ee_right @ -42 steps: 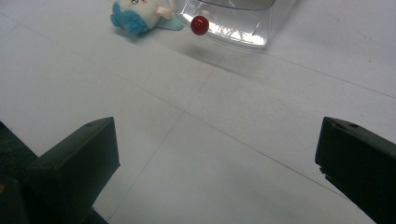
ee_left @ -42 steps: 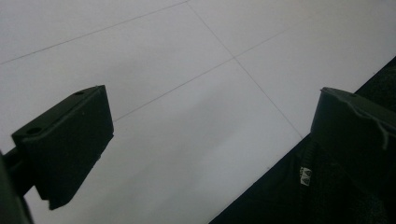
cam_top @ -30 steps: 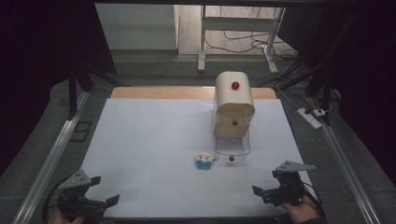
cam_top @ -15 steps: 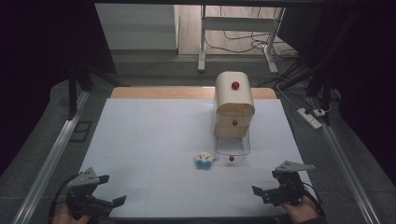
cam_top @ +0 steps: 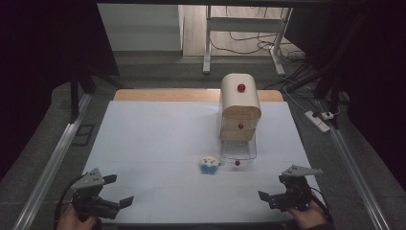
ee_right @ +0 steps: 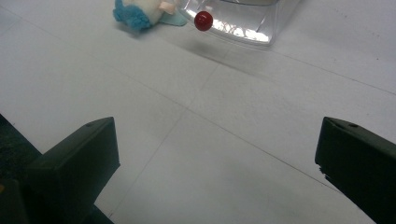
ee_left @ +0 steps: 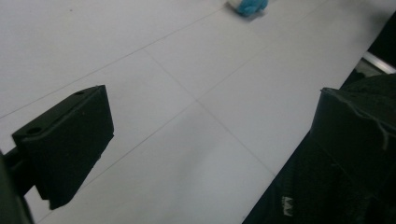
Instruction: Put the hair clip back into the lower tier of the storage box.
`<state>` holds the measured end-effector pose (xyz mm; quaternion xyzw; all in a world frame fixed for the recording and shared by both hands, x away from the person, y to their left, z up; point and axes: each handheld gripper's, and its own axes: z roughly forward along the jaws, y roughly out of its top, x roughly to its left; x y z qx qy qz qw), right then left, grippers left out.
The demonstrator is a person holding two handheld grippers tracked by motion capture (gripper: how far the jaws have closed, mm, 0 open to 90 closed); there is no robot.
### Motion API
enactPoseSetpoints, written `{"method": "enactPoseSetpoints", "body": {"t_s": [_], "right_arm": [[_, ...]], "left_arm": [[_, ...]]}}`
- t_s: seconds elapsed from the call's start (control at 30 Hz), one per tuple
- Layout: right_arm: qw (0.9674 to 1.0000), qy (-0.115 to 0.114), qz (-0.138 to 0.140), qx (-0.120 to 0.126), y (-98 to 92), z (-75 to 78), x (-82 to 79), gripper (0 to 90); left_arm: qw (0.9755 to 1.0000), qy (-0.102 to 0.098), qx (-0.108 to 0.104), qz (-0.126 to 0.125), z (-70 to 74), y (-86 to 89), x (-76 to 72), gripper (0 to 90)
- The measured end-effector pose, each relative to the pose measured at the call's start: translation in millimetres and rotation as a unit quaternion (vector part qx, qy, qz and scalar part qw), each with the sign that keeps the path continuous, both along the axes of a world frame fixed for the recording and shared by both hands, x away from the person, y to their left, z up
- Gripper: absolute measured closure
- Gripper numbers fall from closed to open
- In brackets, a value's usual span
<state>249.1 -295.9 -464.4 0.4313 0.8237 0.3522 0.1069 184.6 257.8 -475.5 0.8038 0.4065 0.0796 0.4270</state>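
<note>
Left tool (cam_top: 118, 190) has edged inward, jaws apart.

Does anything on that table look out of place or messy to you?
Only mildly. The clear drawer of the wooden cabinet is pulled out toward the person, and a small blue-and-white plush toy lies on the mat just left of it. Nothing looks spilled or damaged.

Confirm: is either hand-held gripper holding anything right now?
No. The left hand-held gripper and right hand-held gripper both have open, empty jaws, well short of the toy.
</note>
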Motion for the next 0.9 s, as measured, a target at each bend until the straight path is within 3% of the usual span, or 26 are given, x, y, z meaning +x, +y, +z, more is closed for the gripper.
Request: {"method": "enactPoseSetpoints", "body": {"t_s": [0.37, 0.57, 0.8, 0.9], "right_arm": [[1.0000, 0.002, 0.001, -0.001, 0.2, -0.2, 0.3, 0.0], [1.0000, 0.002, 0.001, 0.001, 0.0, -0.3, 0.5, 0.0], [1.0000, 0.003, -0.001, 0.001, -0.3, -0.1, 0.6, 0.0], [1.0000, 0.004, -0.001, 0.002, -0.3, -0.2, 0.7, 0.0]], "left_arm": [[0.9995, -0.002, 0.014, -0.027, -2.9, -19.0, 10.8, 0.0], [0.9991, -0.004, 0.017, -0.037, -5.3, -25.5, 15.4, 0.0], [0.9986, 0.002, 0.006, -0.052, -7.0, -33.5, 23.0, 0.0], [0.9981, 0.006, 0.014, -0.060, -7.3, -38.6, 26.5, 0.0]]}}
